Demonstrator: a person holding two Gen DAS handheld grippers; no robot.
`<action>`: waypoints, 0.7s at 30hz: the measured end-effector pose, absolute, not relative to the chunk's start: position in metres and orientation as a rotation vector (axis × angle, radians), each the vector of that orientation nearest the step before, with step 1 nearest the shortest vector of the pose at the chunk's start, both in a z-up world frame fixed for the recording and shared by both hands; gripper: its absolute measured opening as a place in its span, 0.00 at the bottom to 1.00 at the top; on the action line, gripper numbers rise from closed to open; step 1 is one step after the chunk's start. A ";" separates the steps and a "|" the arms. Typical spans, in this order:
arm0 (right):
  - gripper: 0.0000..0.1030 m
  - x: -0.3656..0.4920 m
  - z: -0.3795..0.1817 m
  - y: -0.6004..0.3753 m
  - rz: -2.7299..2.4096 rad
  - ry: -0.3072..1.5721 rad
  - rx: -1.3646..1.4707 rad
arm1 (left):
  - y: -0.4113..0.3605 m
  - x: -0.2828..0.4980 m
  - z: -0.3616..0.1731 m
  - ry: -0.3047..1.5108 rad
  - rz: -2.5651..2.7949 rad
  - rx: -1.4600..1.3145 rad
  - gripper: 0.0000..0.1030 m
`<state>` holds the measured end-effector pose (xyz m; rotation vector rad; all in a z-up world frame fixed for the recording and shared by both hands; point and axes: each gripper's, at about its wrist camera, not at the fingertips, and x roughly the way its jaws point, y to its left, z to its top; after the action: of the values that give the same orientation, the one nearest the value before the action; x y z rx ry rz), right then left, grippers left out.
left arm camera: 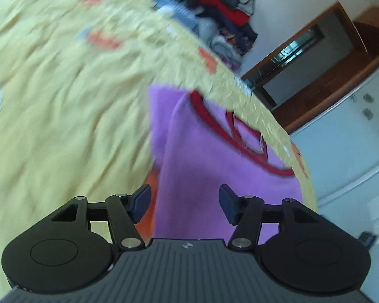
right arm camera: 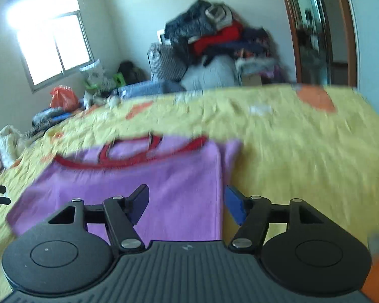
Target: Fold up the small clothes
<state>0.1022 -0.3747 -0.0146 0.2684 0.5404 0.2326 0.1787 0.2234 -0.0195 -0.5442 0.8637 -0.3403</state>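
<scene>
Purple, red-trimmed top [right arm camera: 144, 184] lay flat on the yellow bedspread [right arm camera: 303, 151], dead ahead of both grippers. Left gripper [left arm camera: 185, 200] and right gripper [right arm camera: 187, 202] hung above its near hem, jaws half open, holding nothing.

Surface: bed under my fingers, yellow bedspread [right arm camera: 290, 146], orange patches.
On it: purple garment [right arm camera: 144, 176], red trim, lying flat.

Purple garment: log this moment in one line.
left gripper open, empty | right gripper open, empty | purple garment flat on yellow bedspread
</scene>
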 end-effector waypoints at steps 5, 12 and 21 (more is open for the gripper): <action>0.63 0.200 -0.013 -0.368 0.271 0.589 0.200 | 0.182 0.266 -0.015 0.849 -0.328 -0.384 0.61; 0.04 0.271 -0.051 -0.352 0.300 0.773 0.065 | 0.144 0.335 -0.046 0.905 -0.251 -0.198 0.84; 0.03 0.247 -0.014 -0.324 0.224 0.574 -0.114 | 0.125 0.333 -0.024 0.810 -0.236 -0.045 0.07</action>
<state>0.2470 -0.3241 -0.0139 -0.1137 0.5735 0.2243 0.3328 0.1253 -0.0243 -0.0450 0.8100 -0.2361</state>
